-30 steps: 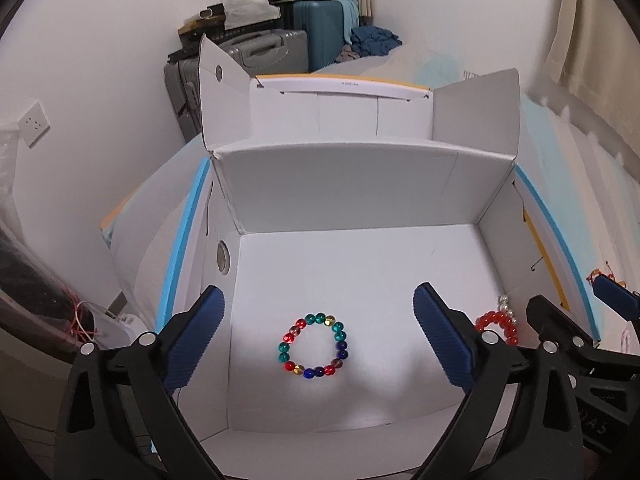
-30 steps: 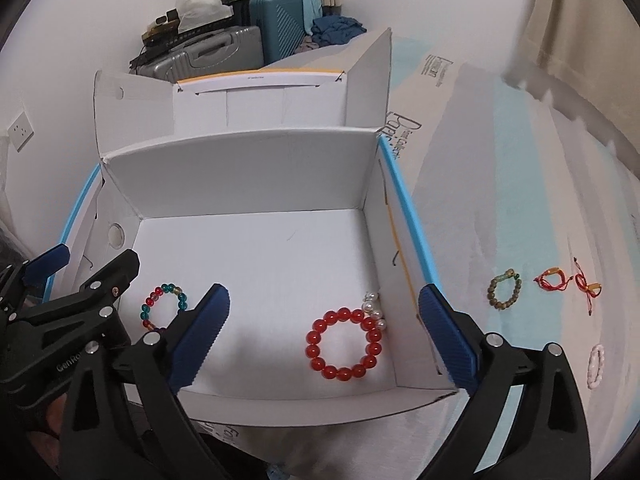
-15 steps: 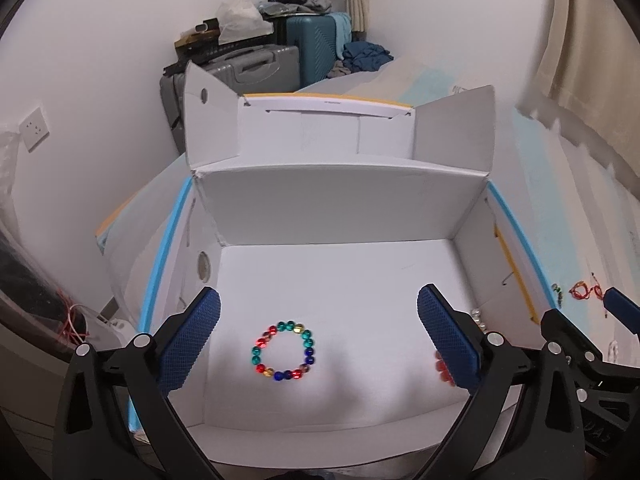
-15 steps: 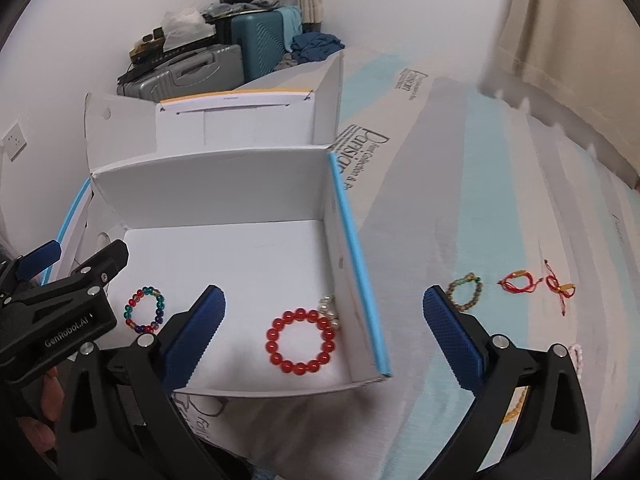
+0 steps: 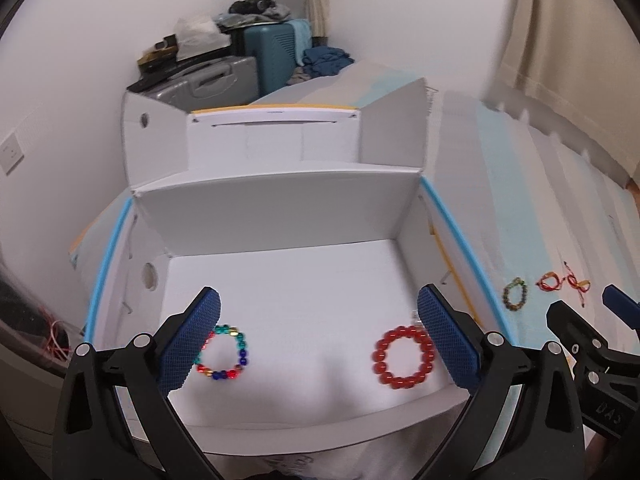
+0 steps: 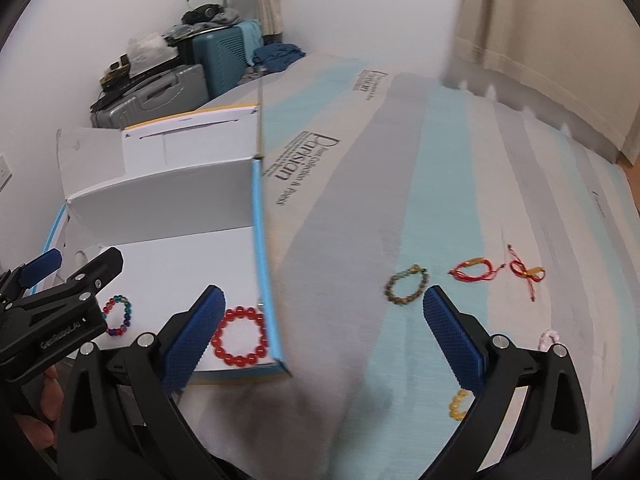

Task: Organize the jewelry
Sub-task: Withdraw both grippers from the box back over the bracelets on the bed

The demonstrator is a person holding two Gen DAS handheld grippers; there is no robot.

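Swinging away from the white box (image 6: 168, 216) since the earlier frame, the right gripper (image 6: 324, 340) now looks mostly over the striped bed (image 6: 420, 160), while the left gripper (image 5: 318, 340) has backed off so that both bracelets inside the box show between its fingers. Both grippers have their jaws wide apart and hold nothing. By my reading the task is partly done: the multicoloured bracelet (image 5: 224, 354) lies at the lower left of the box floor and the red bead bracelet (image 5: 403, 358) at the lower right, with a pearl piece just behind it, mostly hidden by a fingertip. Left on the bed are the green-brown bracelet (image 6: 407, 285) near frame centre, a red cord bracelet (image 6: 474, 270) and a knotted red cord (image 6: 526, 274) to its right, a pale bracelet (image 6: 548, 340) and a yellow bead bracelet (image 6: 459, 400) at lower right. Only the right wrist view shows those last two; the left wrist view shows the whole box interior, and the other view only a slice.
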